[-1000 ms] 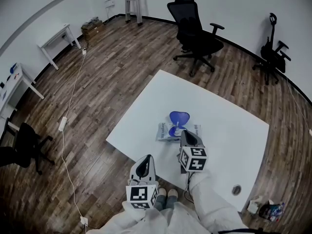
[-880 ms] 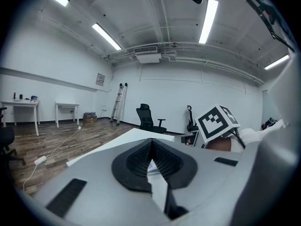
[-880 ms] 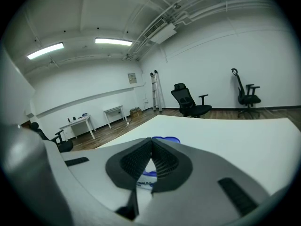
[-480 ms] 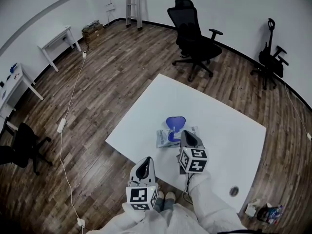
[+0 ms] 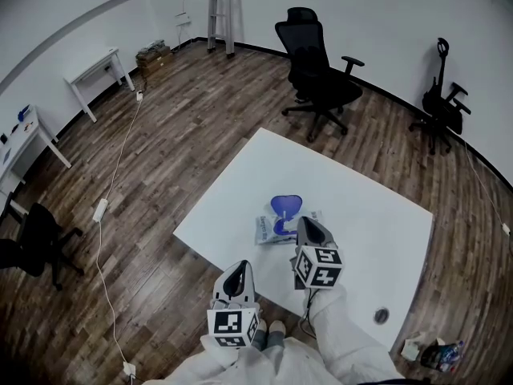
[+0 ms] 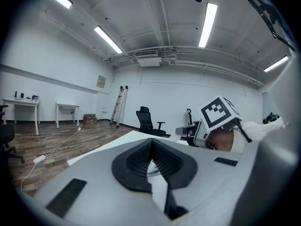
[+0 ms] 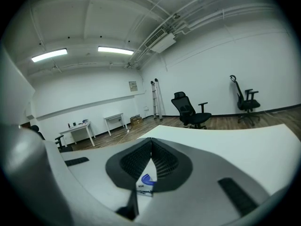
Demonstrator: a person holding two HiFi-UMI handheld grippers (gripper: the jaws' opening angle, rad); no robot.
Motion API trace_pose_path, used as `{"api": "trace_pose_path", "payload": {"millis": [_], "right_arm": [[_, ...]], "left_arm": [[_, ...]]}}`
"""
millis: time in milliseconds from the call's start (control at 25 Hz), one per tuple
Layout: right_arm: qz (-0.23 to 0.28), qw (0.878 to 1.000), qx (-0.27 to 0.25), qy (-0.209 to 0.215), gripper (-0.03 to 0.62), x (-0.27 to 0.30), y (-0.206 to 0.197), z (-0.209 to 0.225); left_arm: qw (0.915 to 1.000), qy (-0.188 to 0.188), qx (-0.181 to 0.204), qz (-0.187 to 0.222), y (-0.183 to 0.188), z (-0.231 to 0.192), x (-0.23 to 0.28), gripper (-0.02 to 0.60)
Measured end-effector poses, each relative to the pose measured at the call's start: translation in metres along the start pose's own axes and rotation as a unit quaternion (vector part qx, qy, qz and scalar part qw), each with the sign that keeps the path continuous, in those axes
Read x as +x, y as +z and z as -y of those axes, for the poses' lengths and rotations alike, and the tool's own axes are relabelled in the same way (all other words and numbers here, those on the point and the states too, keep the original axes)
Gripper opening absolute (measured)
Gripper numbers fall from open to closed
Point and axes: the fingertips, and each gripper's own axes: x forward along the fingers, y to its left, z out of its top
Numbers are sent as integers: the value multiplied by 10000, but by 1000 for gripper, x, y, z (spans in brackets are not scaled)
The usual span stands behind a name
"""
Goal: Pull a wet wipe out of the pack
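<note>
The wet wipe pack (image 5: pixel 276 229) lies flat near the front of the white table (image 5: pixel 361 207), its blue lid (image 5: pixel 286 206) flipped up and open. My right gripper (image 5: pixel 306 223) hovers just right of the pack, with its jaws shut and pointing slightly down. In the right gripper view the pads (image 7: pixel 160 161) meet at the tip, and the pack (image 7: pixel 145 183) with its blue lid shows below them; no wipe is visible between the jaws. My left gripper (image 5: pixel 239 261) is off the table's front edge, shut and empty. The pack (image 6: pixel 151 169) shows through the gap below its jaws.
A black office chair (image 5: pixel 317 66) stands beyond the table's far corner, another (image 5: pixel 439 107) at the back right. A cable (image 5: pixel 112 183) with a power strip runs over the wood floor at left. The table has a grommet hole (image 5: pixel 381 315) near its right front.
My right gripper has risen a little beside the pack, still shut. The left gripper has stayed put. The head view has shifted slightly.
</note>
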Motion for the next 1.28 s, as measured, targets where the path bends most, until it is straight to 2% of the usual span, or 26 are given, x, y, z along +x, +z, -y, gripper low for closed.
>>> {"api": "trace_pose_path", "payload": {"millis": [640,960,1280], "right_arm": [[361,9993,90,77,9,-40,27,-3],[484,9986,190,-61,9,-62,28,2],[522,9977,334,-283,9,-94,12,11]], "left_arm": [[9997,-222,20,103,4,21,-6,-2],[9993,-356,-19,100,6,27,-3,-2],[9982,-590,-34,65,5,42,4,-1]]}}
